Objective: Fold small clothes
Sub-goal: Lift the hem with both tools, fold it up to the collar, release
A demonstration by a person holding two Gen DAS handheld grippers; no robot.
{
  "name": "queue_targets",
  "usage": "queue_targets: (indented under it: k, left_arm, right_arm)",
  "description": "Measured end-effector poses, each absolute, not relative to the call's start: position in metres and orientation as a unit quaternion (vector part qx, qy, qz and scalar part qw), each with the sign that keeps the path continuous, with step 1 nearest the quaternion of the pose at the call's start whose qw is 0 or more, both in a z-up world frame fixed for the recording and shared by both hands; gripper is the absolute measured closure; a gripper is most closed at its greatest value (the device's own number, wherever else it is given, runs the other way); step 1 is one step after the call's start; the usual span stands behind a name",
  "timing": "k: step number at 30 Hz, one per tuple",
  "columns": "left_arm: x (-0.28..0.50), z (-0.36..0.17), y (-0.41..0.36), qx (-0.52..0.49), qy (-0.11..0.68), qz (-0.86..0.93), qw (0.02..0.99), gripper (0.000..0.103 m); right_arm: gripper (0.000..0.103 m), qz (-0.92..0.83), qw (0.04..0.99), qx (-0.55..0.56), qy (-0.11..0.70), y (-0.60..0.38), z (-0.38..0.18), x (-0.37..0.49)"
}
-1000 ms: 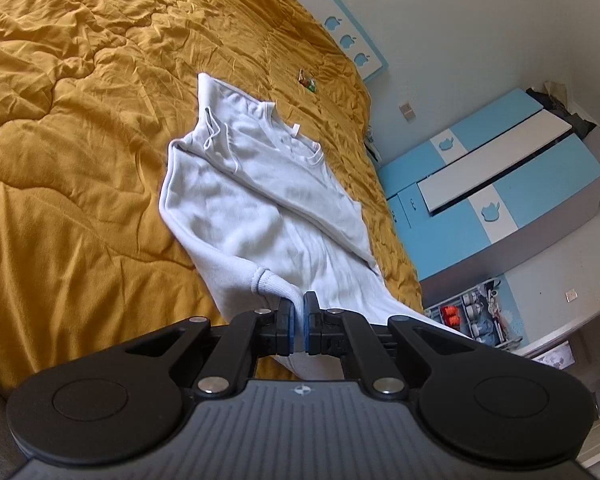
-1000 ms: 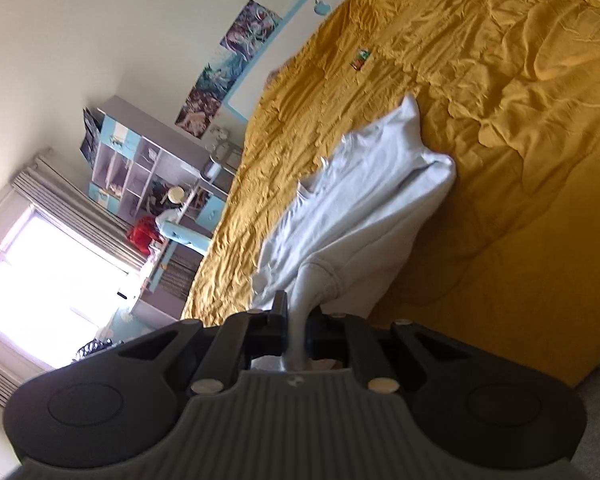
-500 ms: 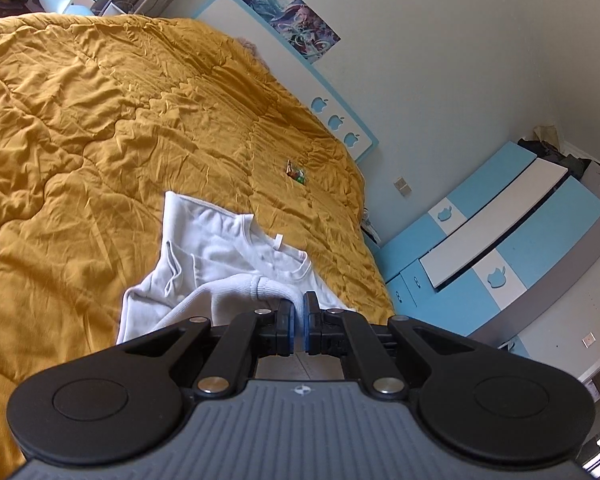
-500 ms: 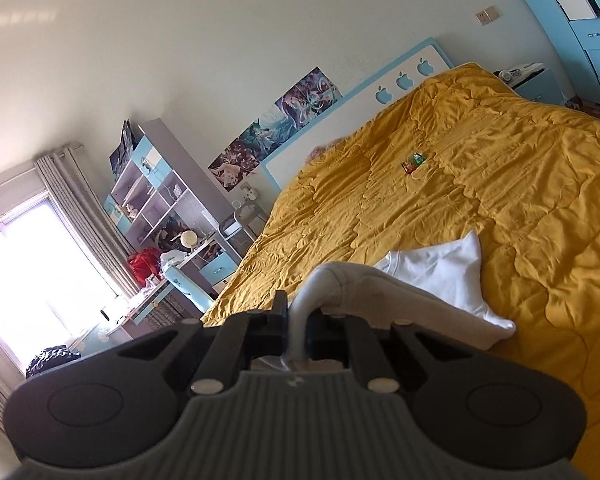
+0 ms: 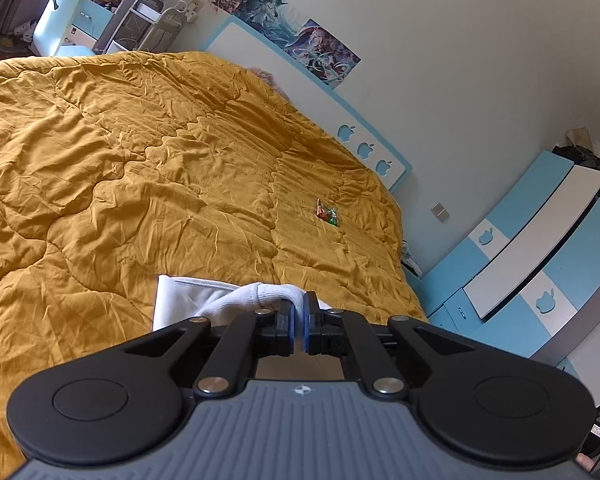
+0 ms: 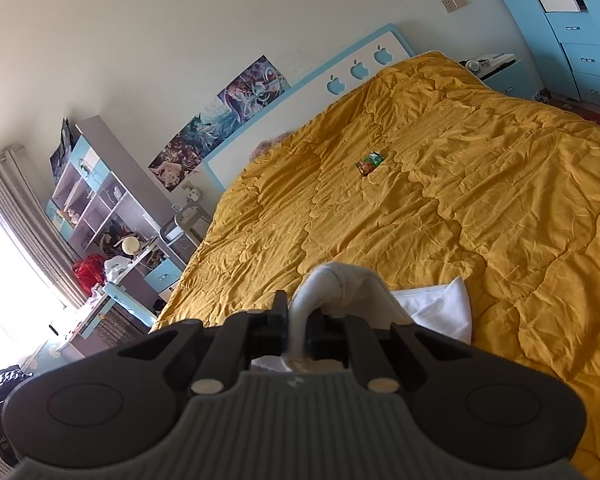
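A small white long-sleeved top lies on the mustard quilt near the bed's front edge. My left gripper is shut on a ribbed white cuff of the top, which bunches just ahead of the blue pads. In the right wrist view my right gripper is shut on another part of the white top, which arches up out of the jaws; a white corner lies on the quilt to the right. Most of the garment is hidden under both grippers.
A small green and red wrapper lies on the quilt toward the white and blue headboard. Blue and white cabinets stand to the right of the bed. A shelf unit and cluttered desk stand by the window on the left.
Both grippers have moved forward over the bed toward the headboard and lifted a little, carrying the held ends of the top over its body. Much less of the garment shows now.
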State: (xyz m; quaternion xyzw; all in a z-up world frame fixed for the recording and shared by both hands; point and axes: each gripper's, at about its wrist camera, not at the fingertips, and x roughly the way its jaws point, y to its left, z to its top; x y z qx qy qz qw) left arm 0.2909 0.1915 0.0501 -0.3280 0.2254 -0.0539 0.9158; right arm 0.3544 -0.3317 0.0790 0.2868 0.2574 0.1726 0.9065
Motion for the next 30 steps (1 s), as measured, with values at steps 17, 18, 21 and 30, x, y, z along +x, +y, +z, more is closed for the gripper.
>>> queue_targets:
  k: [17, 18, 21, 30]
  left_arm:
    - [0.402, -0.025, 0.216, -0.368, 0.257, -0.022, 0.893, 0.099]
    - [0.405, -0.027, 0.216, -0.362, 0.257, -0.025, 0.896, 0.099]
    - [0.416, -0.038, 0.219, -0.366, 0.264, -0.025, 0.892, 0.099]
    - [0.457, -0.064, 0.214, -0.258, 0.305, 0.076, 0.914, 0.086]
  right_arm:
    - [0.1, 0.121, 0.901, 0.31, 0.28, -0.309, -0.013, 0.498]
    - [0.1, 0.12, 0.901, 0.307, 0.281, -0.307, -0.017, 0.505]
    - [0.1, 0.116, 0.904, 0.294, 0.287, -0.301, -0.029, 0.519]
    - [0.055, 0.016, 0.898, 0.301, 0.321, -0.318, -0.063, 0.555]
